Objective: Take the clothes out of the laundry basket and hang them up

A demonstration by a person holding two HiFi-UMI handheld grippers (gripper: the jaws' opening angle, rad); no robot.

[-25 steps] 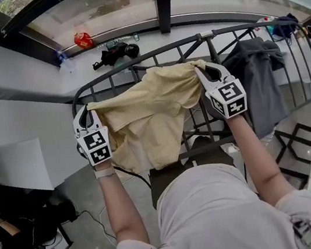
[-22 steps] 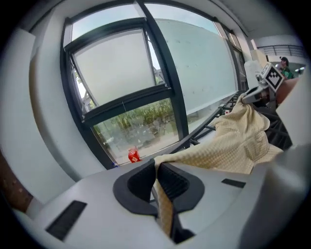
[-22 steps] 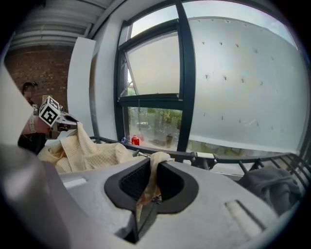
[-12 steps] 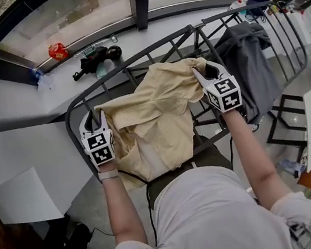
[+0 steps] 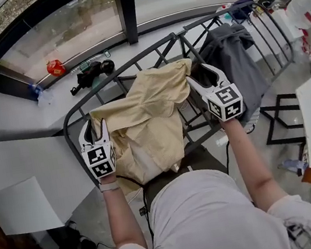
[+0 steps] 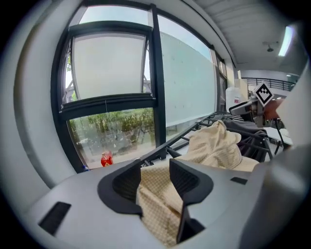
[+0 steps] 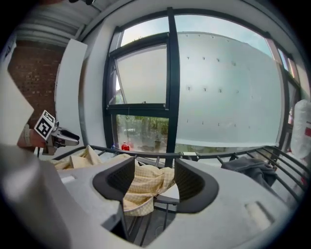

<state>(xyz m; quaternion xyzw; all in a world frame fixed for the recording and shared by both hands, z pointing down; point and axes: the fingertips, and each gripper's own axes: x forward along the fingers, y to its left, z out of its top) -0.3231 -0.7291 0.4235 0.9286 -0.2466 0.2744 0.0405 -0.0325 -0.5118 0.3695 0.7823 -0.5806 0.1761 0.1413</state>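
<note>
Head view: the crumpled pale-yellow shirt (image 5: 143,123) lies draped over the drying rack (image 5: 175,36), stretched sideways from the left gripper (image 5: 93,131) to the right gripper (image 5: 200,76). Both grippers' fingers have just been opening, and its edges sit slack between them, unpinched.

Yellow cloth (image 5: 143,123) over rack rails (image 5: 149,51) — grey garment (image 5: 234,66) at right, bare rails between.

1. The left gripper's (image 6: 155,169) jaws have just been opening and are standing apart, with the yellow checked garment (image 6: 214,146) lying loosely between them.
2. The garment is draping over the dark rack (image 6: 179,140).
3. A red object (image 6: 106,158) is sitting by the window.
</note>
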